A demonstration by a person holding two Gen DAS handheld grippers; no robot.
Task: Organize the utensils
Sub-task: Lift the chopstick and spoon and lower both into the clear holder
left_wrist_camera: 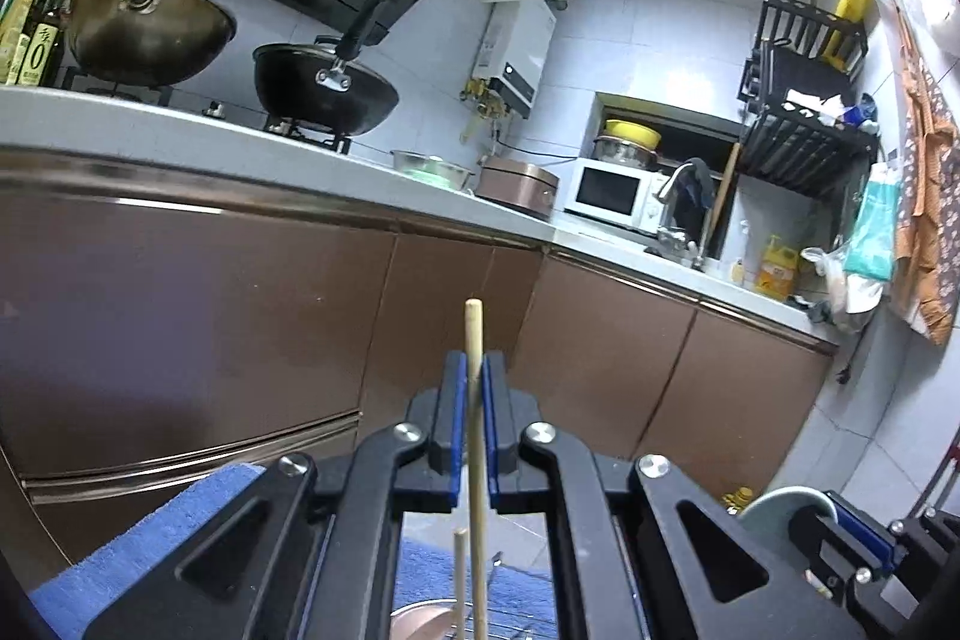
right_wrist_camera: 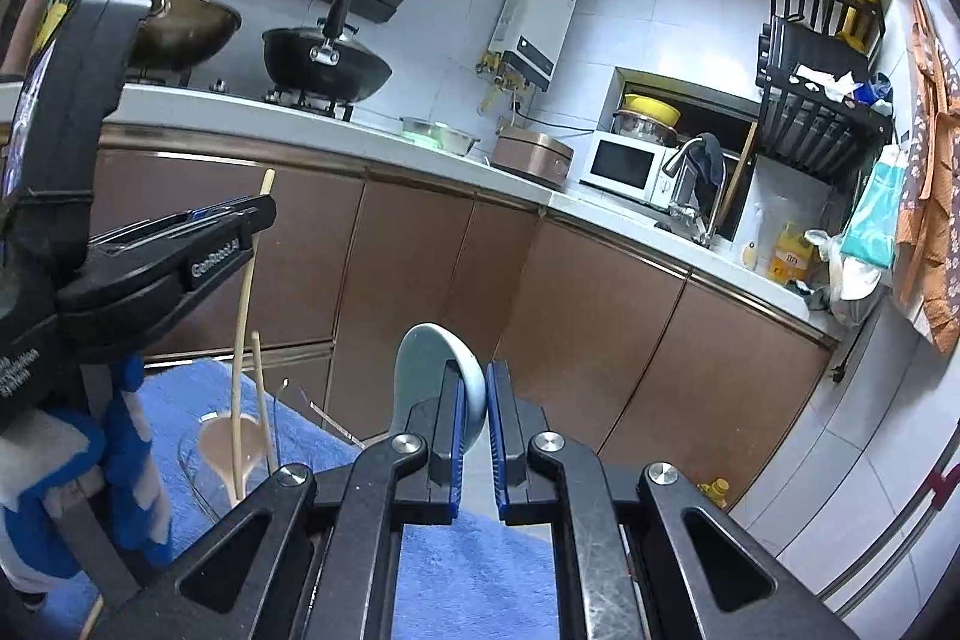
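Observation:
My left gripper point(left_wrist_camera: 474, 370) is shut on a wooden chopstick point(left_wrist_camera: 475, 436) that stands upright between its blue pads. A second chopstick point(left_wrist_camera: 459, 580) stands just below, over a pink bowl point(left_wrist_camera: 423, 625). In the right wrist view the left gripper point(right_wrist_camera: 264, 208) holds the long chopstick point(right_wrist_camera: 243, 328) with its lower end in the pink bowl point(right_wrist_camera: 225, 445), beside the second chopstick point(right_wrist_camera: 264, 400). My right gripper point(right_wrist_camera: 474, 382) is shut on a light blue ceramic spoon point(right_wrist_camera: 429, 358), bowl end up.
A blue towel point(right_wrist_camera: 456, 568) covers the surface below both grippers. A clear glass container point(right_wrist_camera: 198, 466) surrounds the pink bowl. Brown cabinets point(right_wrist_camera: 420, 292) and a counter with woks point(right_wrist_camera: 324, 64), microwave point(right_wrist_camera: 624, 163) and sink tap point(right_wrist_camera: 690, 196) lie ahead.

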